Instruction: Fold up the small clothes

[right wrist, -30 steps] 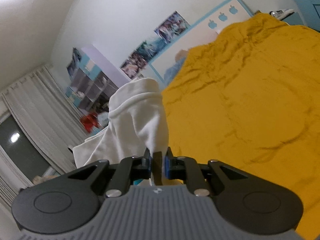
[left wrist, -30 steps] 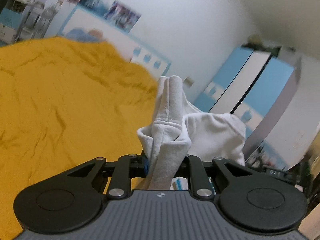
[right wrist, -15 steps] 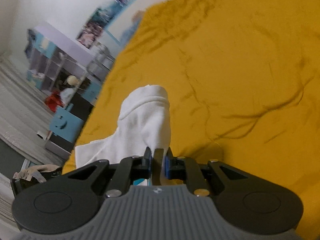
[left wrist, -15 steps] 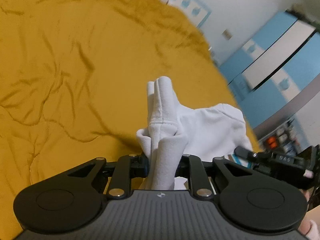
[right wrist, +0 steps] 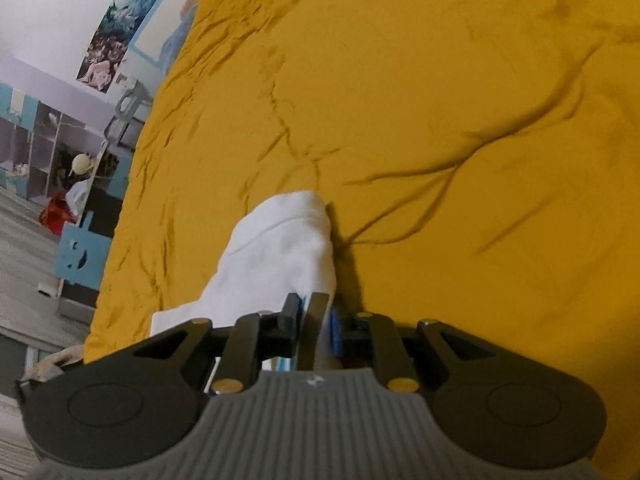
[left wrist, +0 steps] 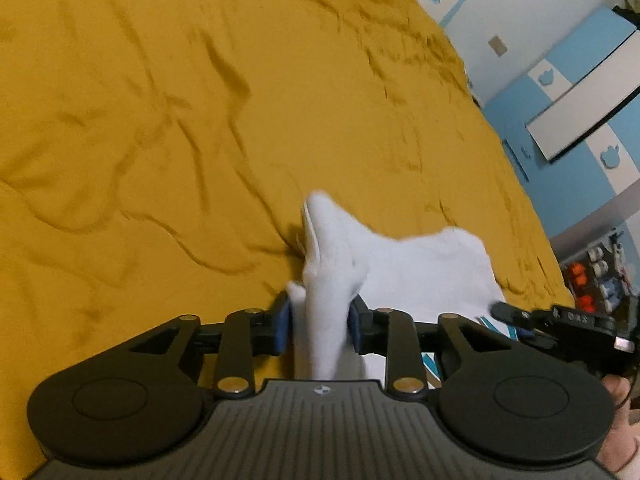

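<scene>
A small white garment [left wrist: 420, 268] lies on the mustard-yellow bedspread [left wrist: 200, 120], one bunched edge rising between the fingers of my left gripper [left wrist: 318, 326]. Those jaws are opening and the fold stands loosely between the blue pads. In the right wrist view the garment's other end [right wrist: 280, 248] slopes down onto the bedspread [right wrist: 440, 120]. My right gripper [right wrist: 315, 322] still pinches a thin fold of it, though its jaws are starting to open. The right gripper [left wrist: 560, 324] also shows at the right edge of the left wrist view, beside the garment.
The bed's right edge runs along blue and white wardrobes [left wrist: 580, 100]. Past the bed's left edge are shelves [right wrist: 48, 148], a blue box [right wrist: 80, 260] and floor. A person's hand [left wrist: 620, 396] shows at the lower right. Posters [right wrist: 116, 28] hang on the wall.
Both grippers tipped down and sank toward the bed, laying the garment on the bedspread. The left jaws have spread a little around the fold.
</scene>
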